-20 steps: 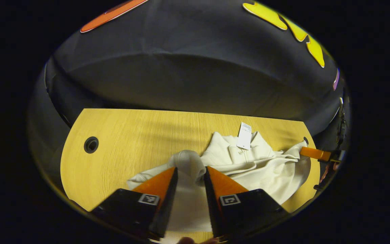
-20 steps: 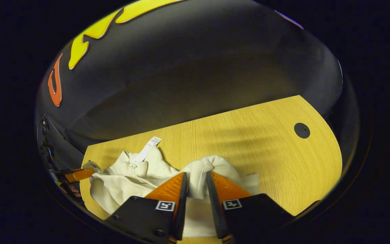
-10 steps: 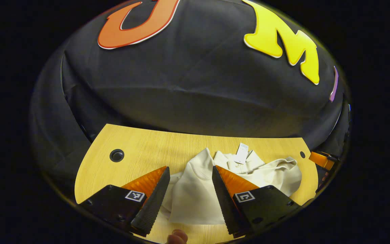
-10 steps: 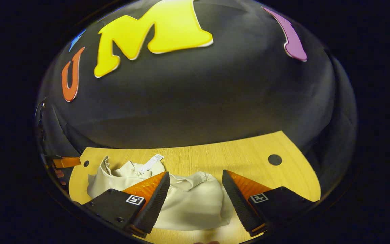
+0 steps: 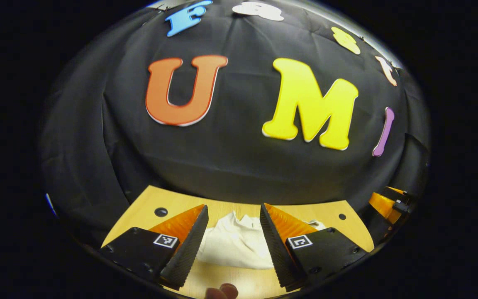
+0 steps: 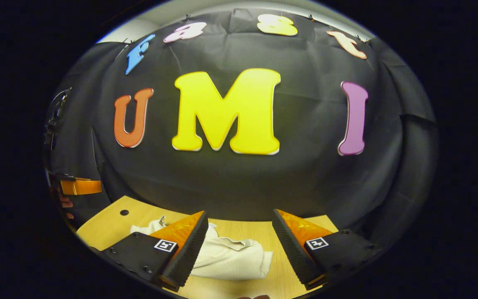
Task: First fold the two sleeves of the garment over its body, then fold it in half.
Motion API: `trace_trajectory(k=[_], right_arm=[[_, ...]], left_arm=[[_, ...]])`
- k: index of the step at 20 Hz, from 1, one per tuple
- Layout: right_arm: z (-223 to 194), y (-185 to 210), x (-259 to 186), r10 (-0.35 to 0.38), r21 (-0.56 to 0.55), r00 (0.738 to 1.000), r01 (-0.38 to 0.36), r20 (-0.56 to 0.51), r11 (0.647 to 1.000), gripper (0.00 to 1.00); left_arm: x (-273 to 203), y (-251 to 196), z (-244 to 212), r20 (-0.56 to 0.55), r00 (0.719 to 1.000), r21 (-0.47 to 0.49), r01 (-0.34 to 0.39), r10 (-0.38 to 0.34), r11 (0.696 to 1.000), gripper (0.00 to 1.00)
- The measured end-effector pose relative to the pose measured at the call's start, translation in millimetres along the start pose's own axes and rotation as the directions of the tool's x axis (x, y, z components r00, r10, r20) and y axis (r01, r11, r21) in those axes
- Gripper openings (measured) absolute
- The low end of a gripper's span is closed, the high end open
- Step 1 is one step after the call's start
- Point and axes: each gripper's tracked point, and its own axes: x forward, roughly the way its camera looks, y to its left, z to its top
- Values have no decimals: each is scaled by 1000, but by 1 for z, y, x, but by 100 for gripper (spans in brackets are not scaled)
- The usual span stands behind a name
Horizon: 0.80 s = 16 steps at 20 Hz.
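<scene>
- Item: cream-white soft fabric garment (image 5: pixel 232 245), lying in a compact bundle on the pale wood-grain surface (image 5: pixel 147 209); in the right gripper view (image 6: pixel 230 257) it sits low, between that claw's fingers and nearer the left one.
- Left claw (image 5: pixel 231 243): fingers apart, nothing between them, raised off the cloth and aimed at the booth wall.
- Right claw (image 6: pixel 239 249): fingers apart, holding nothing, likewise lifted clear of the garment.
- Other fittings: round dark cable hole (image 5: pixel 161 211) in the surface, well apart from the bundle.
- Stage, as judged: the garment looks folded over already; the final fold reads as done or near done, though the bundle's edges are loose and uneven.
- Handling note: to finish well, bring each claw down on the outer edges, press flat, and square the layers without dragging the soft cloth.
</scene>
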Motion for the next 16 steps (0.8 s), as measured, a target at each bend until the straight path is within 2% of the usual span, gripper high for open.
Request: trace_trajectory(k=[4, 6, 7, 9, 10, 12, 13, 16], right_arm=[[41, 1, -55, -33, 6, 991, 32, 128, 999, 96], [50, 3, -85, -31, -1, 983, 31, 181, 1000, 92], [51, 5, -94, -27, -10, 980, 30, 198, 1000, 96], [54, 12, -106, -14, -14, 972, 17, 236, 1000, 92], [56, 15, -111, -11, -20, 967, 17, 254, 1000, 96], [55, 20, -116, 4, -35, 963, 6, 271, 999, 95], [55, 21, -118, 12, -38, 963, -2, 268, 999, 92], [48, 20, -115, 17, -27, 971, -11, 240, 1000, 94]], left_arm=[[-61, -32, 39, 164, 986, 31, 20, -25, 999, 81], [-86, -45, 47, 224, 974, 51, 28, -38, 998, 81], [-93, -50, 45, 236, 971, 58, 35, -48, 998, 81], [-105, -61, 41, 261, 963, 70, 54, -71, 996, 81], [-109, -65, 41, 274, 959, 67, 60, -76, 996, 81], [-112, -71, 31, 257, 963, 66, 63, -78, 996, 81], [-111, -70, 26, 237, 969, 69, 57, -72, 996, 81], [-110, -72, 20, 209, 975, 38, 65, -72, 997, 81]])
